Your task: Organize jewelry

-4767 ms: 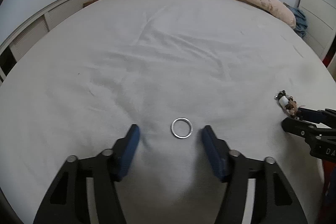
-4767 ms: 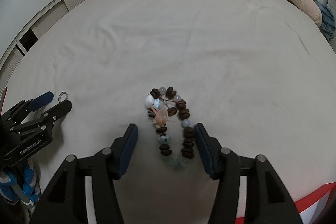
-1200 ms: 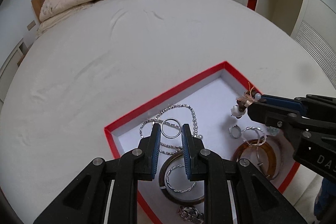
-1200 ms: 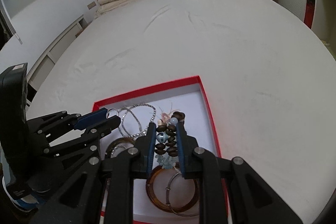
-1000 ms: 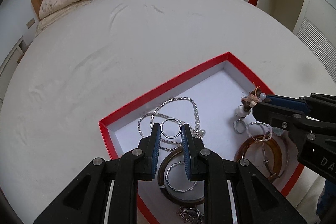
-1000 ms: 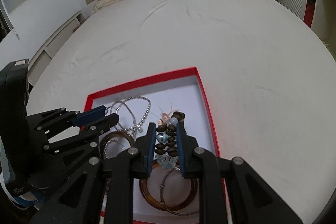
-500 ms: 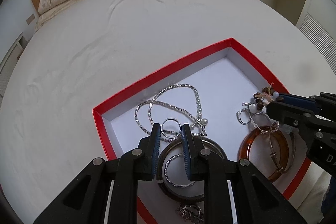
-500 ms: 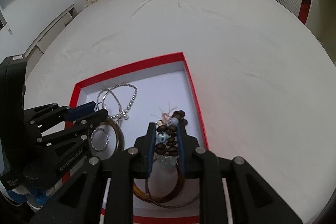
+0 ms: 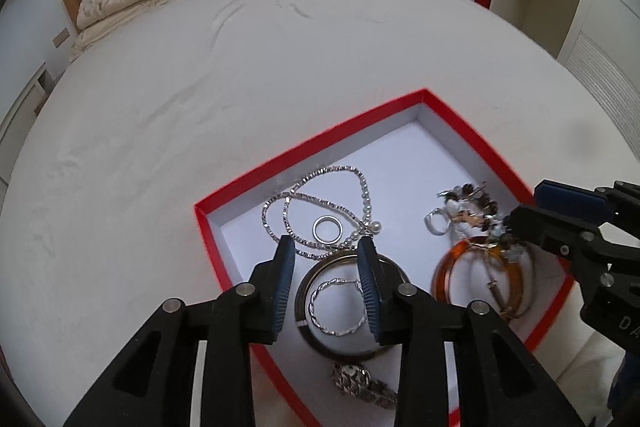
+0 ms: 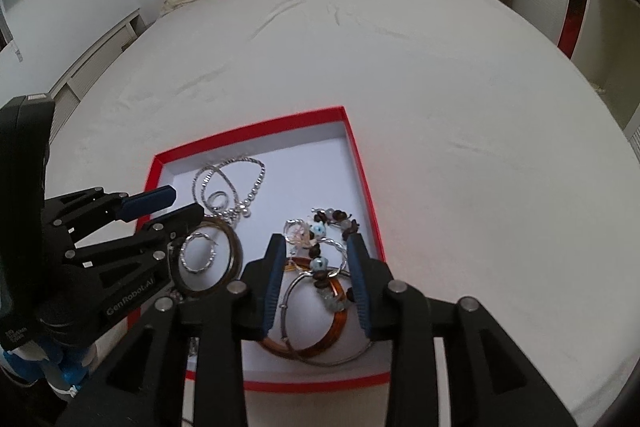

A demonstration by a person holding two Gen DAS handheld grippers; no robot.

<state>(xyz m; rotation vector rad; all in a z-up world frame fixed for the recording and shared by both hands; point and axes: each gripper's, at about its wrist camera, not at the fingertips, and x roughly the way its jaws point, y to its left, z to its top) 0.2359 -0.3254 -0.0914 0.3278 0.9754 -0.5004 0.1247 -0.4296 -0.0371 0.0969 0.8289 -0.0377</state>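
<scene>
Small silver ring (image 9: 327,229) now lies flat on the white floor of the red box (image 9: 308,147), inside the loop of the silver chain necklace (image 9: 320,187). Beaded bracelet (image 10: 324,247) is down too, draped across the amber bangle (image 10: 320,343) near the box's right wall.

Left gripper (image 9: 326,283): jaws opening, nothing between the pads, ring released just ahead of the tips. Right gripper (image 10: 314,279): jaws opening as well, beads lying loose in the gap, no pad pressing on them.

Risks as I see them:
- Right jaws straddle the bracelet. If I lift before they spread wider, a bead or the tassel could catch on a pad and drag the strand back out.
- Left tips hang over the dark bangle (image 9: 344,307) and the twisted silver hoop (image 9: 338,307); dipping lower could snag the chain and tangle the ring in it.
- Box sits on a soft bed (image 9: 200,87); a nudge on the rim could tip or slide it.
- The two grippers are near each other; careless retreat risks a clash.
</scene>
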